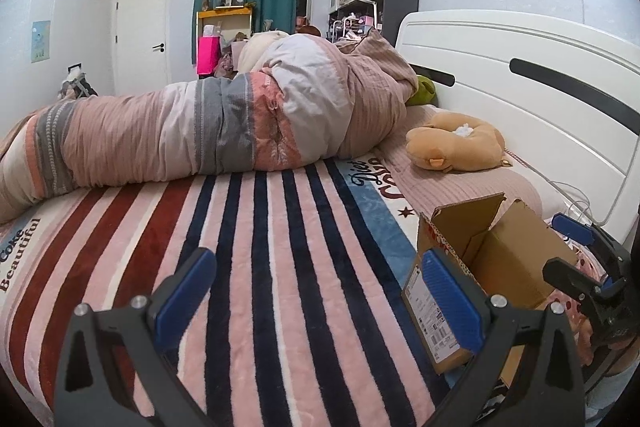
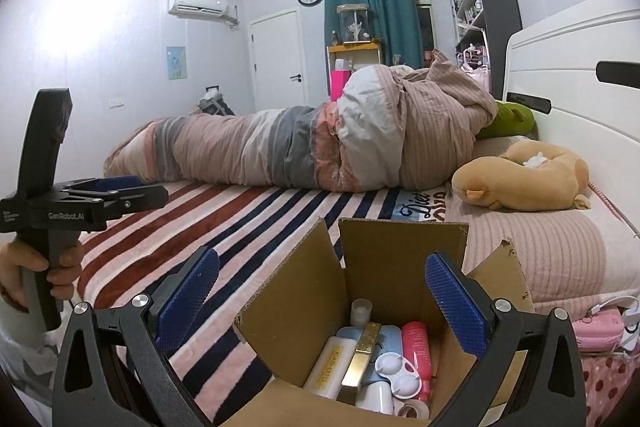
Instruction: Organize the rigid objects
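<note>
An open cardboard box [image 2: 384, 267] sits on the striped blanket near the bed's front edge. It holds several rigid items: a cream tube [image 2: 330, 367], a gold bar-shaped box [image 2: 360, 359], a pink bottle [image 2: 416, 347], a white contact-lens case [image 2: 394, 371] and a small clear bottle [image 2: 360, 311]. My right gripper [image 2: 320, 291] is open and empty, just above the box. The box also shows in the left wrist view [image 1: 496, 267]. My left gripper [image 1: 320, 291] is open and empty over the blanket, left of the box; it shows side-on in the right wrist view [image 2: 136, 191].
A rolled quilt [image 1: 200, 131] lies across the bed behind. A tan plush toy [image 1: 456, 147] rests by the white headboard [image 1: 520, 87]. A pink case [image 2: 600, 327] and white cable lie right of the box. Striped blanket [image 1: 260, 267] spreads left of the box.
</note>
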Available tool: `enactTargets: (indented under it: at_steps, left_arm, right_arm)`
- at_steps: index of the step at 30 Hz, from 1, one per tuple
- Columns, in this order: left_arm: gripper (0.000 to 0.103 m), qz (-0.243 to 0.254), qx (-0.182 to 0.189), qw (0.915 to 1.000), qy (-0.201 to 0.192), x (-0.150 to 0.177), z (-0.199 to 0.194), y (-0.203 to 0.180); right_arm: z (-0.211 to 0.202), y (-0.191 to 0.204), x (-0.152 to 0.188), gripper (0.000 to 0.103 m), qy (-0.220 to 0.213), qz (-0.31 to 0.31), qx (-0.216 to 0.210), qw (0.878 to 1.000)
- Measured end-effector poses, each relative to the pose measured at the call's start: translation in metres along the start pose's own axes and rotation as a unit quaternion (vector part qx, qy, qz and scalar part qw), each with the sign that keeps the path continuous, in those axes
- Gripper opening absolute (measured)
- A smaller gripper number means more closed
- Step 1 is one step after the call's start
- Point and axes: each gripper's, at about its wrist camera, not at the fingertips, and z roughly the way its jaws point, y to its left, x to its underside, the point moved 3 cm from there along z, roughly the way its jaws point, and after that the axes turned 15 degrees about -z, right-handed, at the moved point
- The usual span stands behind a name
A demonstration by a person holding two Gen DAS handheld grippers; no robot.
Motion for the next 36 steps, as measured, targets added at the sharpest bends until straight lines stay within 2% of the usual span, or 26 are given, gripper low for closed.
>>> enactTargets:
  at_steps: [36]
  left_arm:
    - [0.102,0.000,-0.028,0.9996,0.000,0.0026,-0.0011,0.0067]
  right_arm:
    - [0.0048,0.0010,-0.0005,0.103,-0.004,0.010,-0.022,1.000]
